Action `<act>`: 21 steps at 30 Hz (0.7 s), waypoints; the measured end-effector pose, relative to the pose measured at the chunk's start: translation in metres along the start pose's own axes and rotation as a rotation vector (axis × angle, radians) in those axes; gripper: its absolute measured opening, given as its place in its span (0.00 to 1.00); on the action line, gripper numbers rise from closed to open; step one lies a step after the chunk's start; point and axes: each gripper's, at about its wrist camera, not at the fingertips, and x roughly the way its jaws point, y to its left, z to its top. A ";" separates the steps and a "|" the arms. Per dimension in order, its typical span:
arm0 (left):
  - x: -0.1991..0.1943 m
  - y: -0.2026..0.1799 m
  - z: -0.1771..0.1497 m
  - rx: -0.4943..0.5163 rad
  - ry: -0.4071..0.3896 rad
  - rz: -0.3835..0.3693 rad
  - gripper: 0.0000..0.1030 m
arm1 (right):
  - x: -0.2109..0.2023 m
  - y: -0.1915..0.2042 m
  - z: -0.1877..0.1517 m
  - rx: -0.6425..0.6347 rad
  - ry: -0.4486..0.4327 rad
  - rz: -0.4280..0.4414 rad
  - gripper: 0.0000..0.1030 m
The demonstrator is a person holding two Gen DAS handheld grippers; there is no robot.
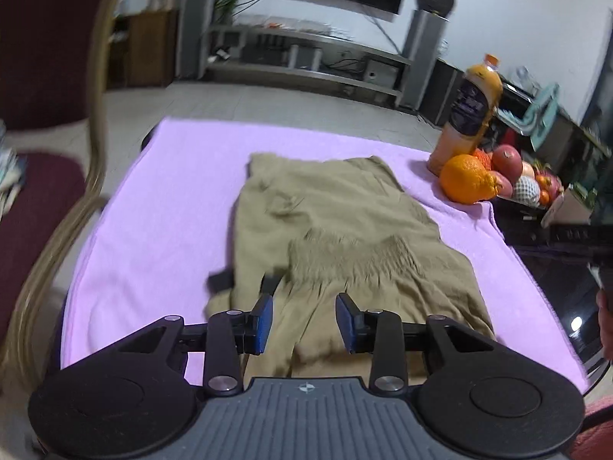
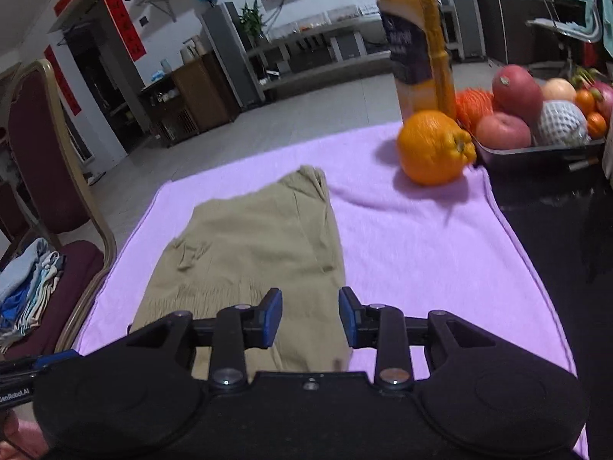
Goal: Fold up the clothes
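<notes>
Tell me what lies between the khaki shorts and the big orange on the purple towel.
Only bare purple towel separates the folded khaki cloth shorts from the large round orange; nothing sits in that stretch. The right wrist view shows it best.

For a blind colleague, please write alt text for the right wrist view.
An open right claw hovers over the near edge of khaki trousers lying on a purple towel. Beyond stand an orange, a juice bottle and a fruit tray; a chair with clothes is at left.
</notes>
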 end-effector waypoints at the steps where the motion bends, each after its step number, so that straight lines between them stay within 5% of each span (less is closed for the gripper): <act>1: 0.011 -0.008 0.007 0.047 -0.008 0.006 0.28 | 0.009 -0.001 0.005 0.014 0.007 0.013 0.23; 3: 0.036 -0.019 0.019 0.117 -0.007 0.002 0.24 | 0.032 -0.009 0.011 0.066 0.039 0.064 0.10; 10: 0.135 -0.045 0.025 0.197 0.163 -0.106 0.16 | 0.110 -0.031 0.031 0.250 0.133 0.289 0.11; 18: 0.155 -0.028 0.035 0.170 0.246 -0.255 0.16 | 0.232 -0.026 0.031 0.251 0.448 0.496 0.11; 21: 0.156 -0.026 0.035 0.178 0.254 -0.283 0.16 | 0.260 -0.018 0.039 0.186 0.438 0.513 0.00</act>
